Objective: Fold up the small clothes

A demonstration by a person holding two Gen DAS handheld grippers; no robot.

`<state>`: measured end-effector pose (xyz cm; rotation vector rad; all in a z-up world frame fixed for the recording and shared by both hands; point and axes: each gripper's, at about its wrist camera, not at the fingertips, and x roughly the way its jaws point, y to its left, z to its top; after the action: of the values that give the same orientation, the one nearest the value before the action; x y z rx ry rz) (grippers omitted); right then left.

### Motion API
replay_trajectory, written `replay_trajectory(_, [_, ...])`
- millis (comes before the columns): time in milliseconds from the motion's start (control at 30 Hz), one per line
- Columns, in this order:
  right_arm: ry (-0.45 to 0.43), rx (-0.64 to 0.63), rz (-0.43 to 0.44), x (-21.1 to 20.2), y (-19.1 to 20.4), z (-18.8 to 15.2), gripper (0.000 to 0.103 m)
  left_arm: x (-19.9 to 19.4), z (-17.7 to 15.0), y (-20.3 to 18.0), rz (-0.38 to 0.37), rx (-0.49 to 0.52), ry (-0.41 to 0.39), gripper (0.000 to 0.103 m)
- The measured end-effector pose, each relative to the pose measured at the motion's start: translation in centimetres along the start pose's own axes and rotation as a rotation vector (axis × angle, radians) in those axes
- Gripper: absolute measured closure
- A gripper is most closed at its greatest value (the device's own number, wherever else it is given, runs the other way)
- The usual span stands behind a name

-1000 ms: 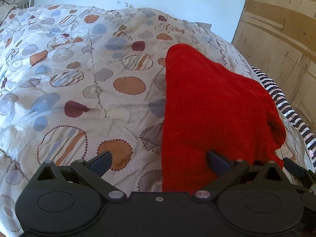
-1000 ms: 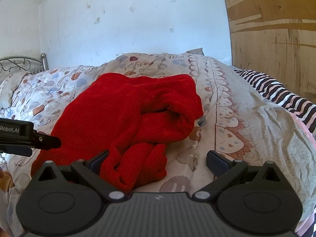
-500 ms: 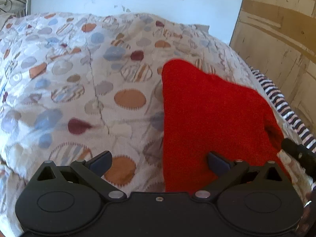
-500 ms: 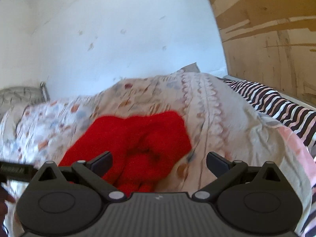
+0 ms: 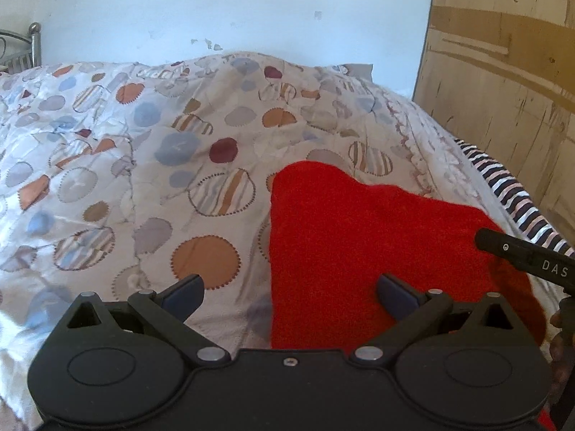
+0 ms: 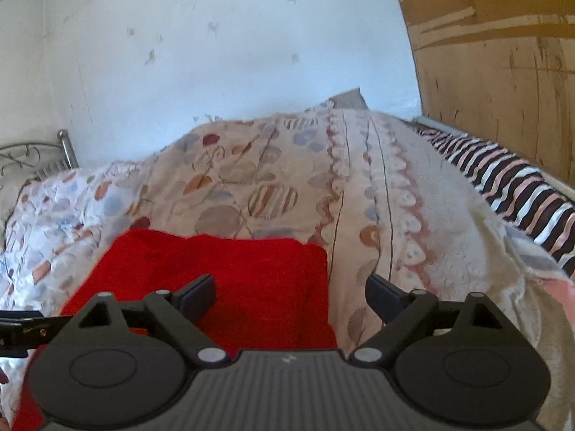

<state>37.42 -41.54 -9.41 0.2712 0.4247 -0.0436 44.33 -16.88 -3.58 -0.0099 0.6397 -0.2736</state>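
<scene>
Currently: red cloth [image 5: 377, 251] flat on bed [image 5: 143, 179]. Left gripper [image 5: 289, 291] jaws wide, empty; right gripper [image 6: 289, 294] jaws closing, empty. Risk: pinching quilt too.

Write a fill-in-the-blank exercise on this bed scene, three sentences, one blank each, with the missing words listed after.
1. The garment lying on the patterned quilt is ____ in colour.
2. Nothing is between the pads of the left gripper, whose jaws stand ____.
3. Along the bed's edge by the wooden board lies a fabric with a ____ pattern.

Missing words: red; open; striped
</scene>
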Motion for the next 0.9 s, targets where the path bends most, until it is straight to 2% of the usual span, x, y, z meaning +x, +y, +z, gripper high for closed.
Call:
replay_trajectory(200, [0.041, 0.061, 0.027, 1.9, -1.4, -3.0, 0.008, 2.2, -1.5, 0.7, -0.041, -0.07, 0.022, 0.0])
replay_trajectory(567, [0.037, 0.068, 0.036, 2.0, -2.0, -3.1, 0.007, 2.7, -2.0, 1.4, -0.072, -0.116, 0.03, 0.0])
replay_trajectory(733, [0.03, 0.069, 0.057, 1.5, -1.8, -2.5, 0.006, 2.3, -1.2, 1.7, -0.089, -0.066, 0.027, 0.0])
replay_trajectory(900, [0.05, 0.033, 0.125, 2.1, -1.3, -1.5, 0.01, 2.4, 0.0, 2.8, -0.169, 0.007, 0.011, 0.001])
